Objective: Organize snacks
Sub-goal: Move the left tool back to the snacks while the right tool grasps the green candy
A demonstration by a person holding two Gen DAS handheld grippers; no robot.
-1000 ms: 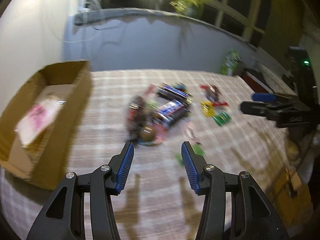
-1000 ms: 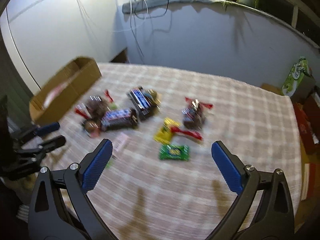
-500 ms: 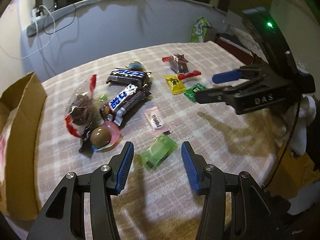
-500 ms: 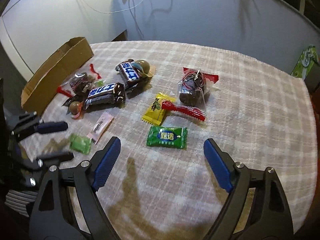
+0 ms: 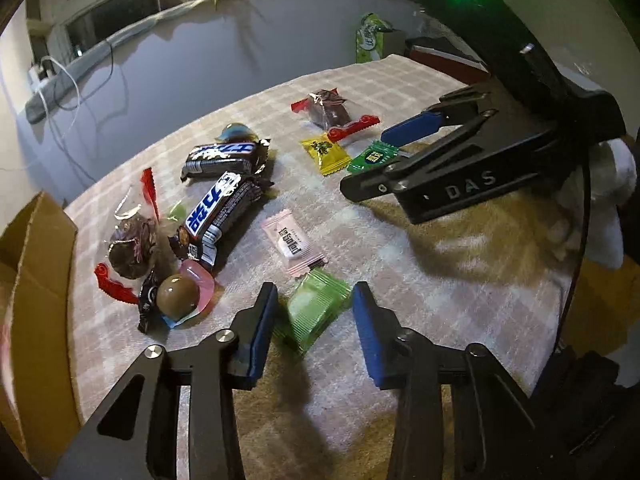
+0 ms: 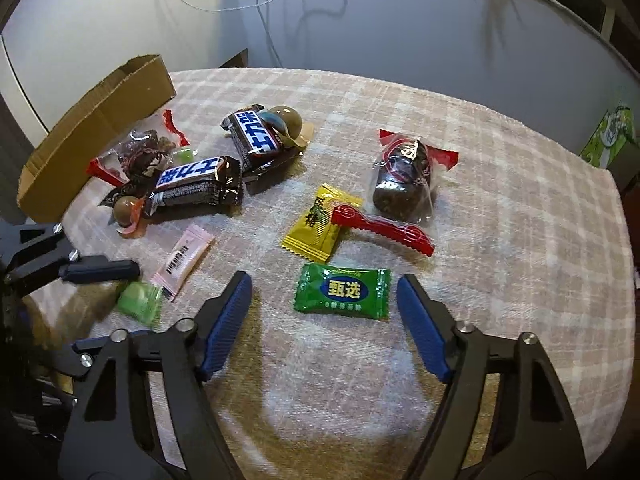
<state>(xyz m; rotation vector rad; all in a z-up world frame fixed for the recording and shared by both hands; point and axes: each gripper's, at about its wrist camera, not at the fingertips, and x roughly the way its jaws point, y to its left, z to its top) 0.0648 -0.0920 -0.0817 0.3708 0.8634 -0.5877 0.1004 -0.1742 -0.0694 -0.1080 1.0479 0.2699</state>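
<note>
Snacks are pretty much all left scattered on the cloth, cardboard box barely filled. Left gripper jaws, just narrowed, are spread around a pale green candy; right gripper jaws likewise around a dark green candy, neither clamped yet.

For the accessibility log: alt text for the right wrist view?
Open right gripper, jaws just closing, straddles a dark green candy packet on a checked tablecloth. Beyond lie a yellow candy, chocolate bars and a cardboard box.

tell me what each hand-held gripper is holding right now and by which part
Nothing is held yet. The left hand-held gripper straddles the pale green candy, the right hand-held gripper the dark green candy; both have been closing.
</note>
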